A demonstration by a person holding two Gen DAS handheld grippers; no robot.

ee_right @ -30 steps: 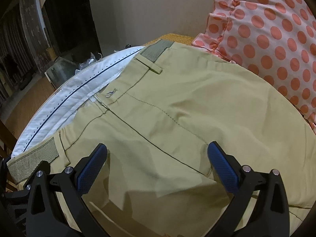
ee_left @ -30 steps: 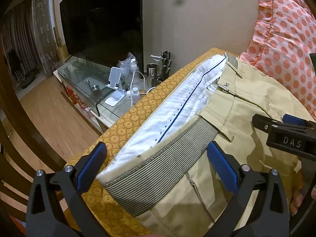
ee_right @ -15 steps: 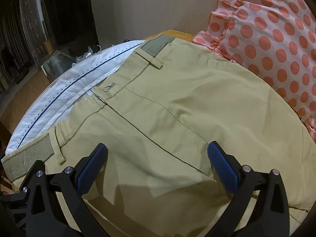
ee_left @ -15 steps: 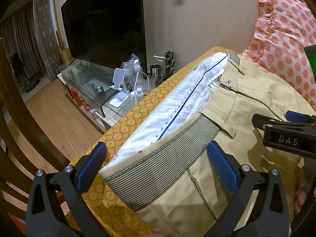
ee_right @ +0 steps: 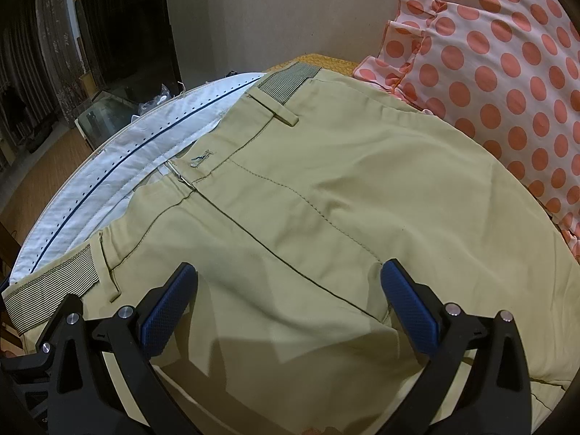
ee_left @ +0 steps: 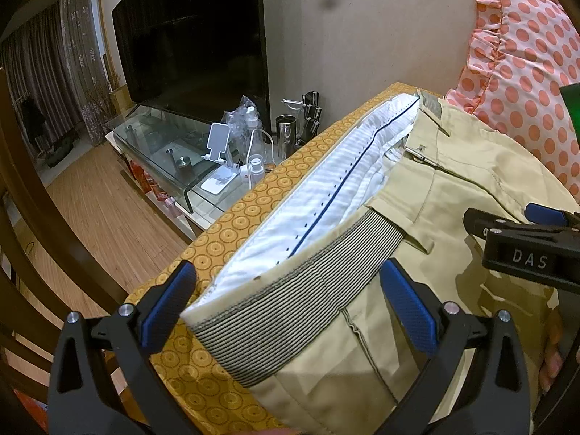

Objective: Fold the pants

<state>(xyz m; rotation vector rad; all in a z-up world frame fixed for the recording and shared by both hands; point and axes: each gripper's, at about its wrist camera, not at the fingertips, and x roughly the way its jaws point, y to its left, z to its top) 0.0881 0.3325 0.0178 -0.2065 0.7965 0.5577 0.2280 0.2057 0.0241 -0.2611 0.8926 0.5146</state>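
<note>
Little shift since earlier frame. One pants (ee_right: 326,224), two pillows (ee_right: 500,83). Left gripper (ee_left: 286,304) and right gripper (ee_right: 286,301) spread, empty.

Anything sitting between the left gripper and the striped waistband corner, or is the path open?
Nothing visible blocks it. The left gripper is open, with the striped waistband corner of the pants already lying between its blue pads. The right gripper, also open, hovers over the khaki front, off to the side.
</note>
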